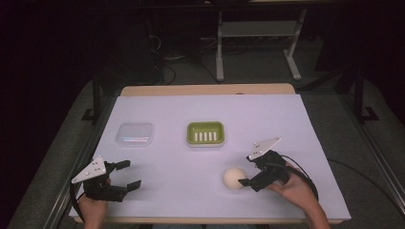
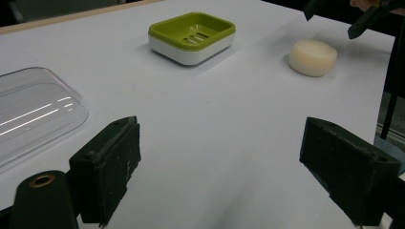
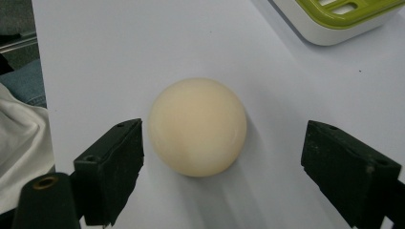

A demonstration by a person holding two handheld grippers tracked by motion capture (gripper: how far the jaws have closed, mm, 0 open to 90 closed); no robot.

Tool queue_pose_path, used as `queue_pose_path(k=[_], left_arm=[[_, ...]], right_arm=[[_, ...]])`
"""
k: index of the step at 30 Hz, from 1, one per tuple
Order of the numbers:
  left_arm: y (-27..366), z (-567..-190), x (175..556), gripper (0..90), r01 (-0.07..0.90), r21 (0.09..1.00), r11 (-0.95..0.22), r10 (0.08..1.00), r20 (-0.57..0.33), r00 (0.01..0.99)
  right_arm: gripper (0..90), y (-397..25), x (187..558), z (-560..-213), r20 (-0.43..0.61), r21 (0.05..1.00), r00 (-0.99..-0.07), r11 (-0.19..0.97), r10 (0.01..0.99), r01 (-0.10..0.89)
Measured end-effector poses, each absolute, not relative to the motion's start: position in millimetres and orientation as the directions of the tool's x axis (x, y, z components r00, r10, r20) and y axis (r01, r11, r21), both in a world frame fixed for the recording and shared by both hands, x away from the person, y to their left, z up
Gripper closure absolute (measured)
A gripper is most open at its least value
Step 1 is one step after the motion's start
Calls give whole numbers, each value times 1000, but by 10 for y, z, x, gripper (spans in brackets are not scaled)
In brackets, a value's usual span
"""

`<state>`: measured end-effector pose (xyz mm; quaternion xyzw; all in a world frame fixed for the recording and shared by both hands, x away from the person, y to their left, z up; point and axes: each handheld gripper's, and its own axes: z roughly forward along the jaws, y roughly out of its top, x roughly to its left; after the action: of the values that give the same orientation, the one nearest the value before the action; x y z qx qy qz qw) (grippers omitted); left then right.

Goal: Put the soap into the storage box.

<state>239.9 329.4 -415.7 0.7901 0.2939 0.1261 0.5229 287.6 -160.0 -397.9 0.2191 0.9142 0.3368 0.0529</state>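
A white sheet is covering the table (image 1: 191, 114), with a wood edge peeking out at the far side and a dark room with grey floor and white frame legs sitting behind it. The soap (image 1: 234, 178) is lying flat near the front right, a round puck with no real long axis, flat face up. The right gripper (image 1: 249, 171) is hanging just beside it, jaws spread wide, not touching. The left gripper (image 1: 131, 174) is also sitting spread open at the front left. The green soap dish (image 1: 206, 133) and clear lid (image 1: 134, 134) are resting farther back.
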Motion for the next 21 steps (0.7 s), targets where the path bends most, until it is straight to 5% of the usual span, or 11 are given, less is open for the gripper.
queue_pose_path(k=[21], left_arm=[[3286,-4156,2404,131,331,900,-283,593,-107,798]], right_arm=[[138,-1298,2972,-4197,62,557,-925,757,374,343]])
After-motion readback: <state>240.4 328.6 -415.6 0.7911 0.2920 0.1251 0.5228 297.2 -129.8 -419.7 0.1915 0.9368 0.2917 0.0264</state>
